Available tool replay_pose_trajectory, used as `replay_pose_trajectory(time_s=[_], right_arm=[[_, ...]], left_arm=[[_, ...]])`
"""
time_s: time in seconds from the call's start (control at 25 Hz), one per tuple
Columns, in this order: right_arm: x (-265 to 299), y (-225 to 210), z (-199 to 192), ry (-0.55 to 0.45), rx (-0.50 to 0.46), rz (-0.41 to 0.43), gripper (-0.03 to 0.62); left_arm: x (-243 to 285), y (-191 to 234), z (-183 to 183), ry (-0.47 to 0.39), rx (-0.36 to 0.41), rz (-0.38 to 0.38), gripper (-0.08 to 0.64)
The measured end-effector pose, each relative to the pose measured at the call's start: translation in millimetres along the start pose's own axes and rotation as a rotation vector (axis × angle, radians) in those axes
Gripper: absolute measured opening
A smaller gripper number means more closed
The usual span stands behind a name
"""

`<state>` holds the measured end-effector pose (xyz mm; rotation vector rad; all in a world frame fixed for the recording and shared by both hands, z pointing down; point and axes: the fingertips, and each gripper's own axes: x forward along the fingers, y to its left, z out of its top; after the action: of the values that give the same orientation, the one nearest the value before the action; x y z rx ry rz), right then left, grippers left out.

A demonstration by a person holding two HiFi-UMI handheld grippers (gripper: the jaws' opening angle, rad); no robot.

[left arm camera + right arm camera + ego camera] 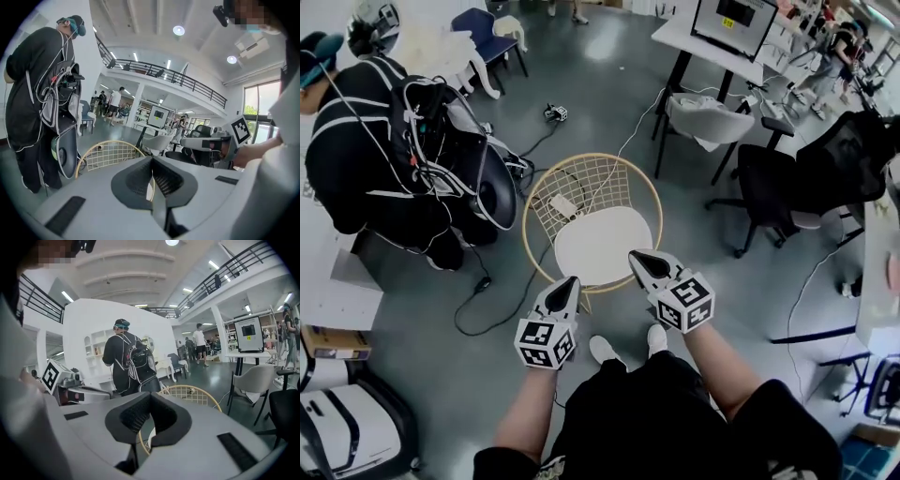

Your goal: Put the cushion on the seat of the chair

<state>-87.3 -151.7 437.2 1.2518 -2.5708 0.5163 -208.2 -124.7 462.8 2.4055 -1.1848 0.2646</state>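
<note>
A round white cushion (602, 247) lies on the seat of the gold wire chair (546, 190) in the head view. Both grippers are raised above the chair's near edge and hold nothing. My left gripper (567, 283) is shut, at the cushion's front left. My right gripper (639, 257) is shut, at the cushion's front right. In the left gripper view the chair's wire back (110, 153) shows beyond the closed jaws. The right gripper view shows the chair rim (190, 394) past its closed jaws.
A person in black with a backpack (389, 155) stands left of the chair. Cables (497, 309) run over the floor. A grey chair (708, 120) and a black office chair (787, 187) stand to the right, by a desk (712, 42). My white shoes (605, 350) are near the chair.
</note>
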Motion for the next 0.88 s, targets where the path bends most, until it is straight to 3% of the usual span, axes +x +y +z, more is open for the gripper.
replay_pose_trajectory(time_s=[0.28,0.88], right_arm=[[-44,15,-4,-0.012,-0.064,0.070,0.012],[-152,7,-24,-0.005,-0.071,0.146,0.012]], left_arm=[[-13,-47,-2,-0.028,0.027,0.017,0.018],[-31,-162,-19,-0.054,0.013,0.082,0.018]])
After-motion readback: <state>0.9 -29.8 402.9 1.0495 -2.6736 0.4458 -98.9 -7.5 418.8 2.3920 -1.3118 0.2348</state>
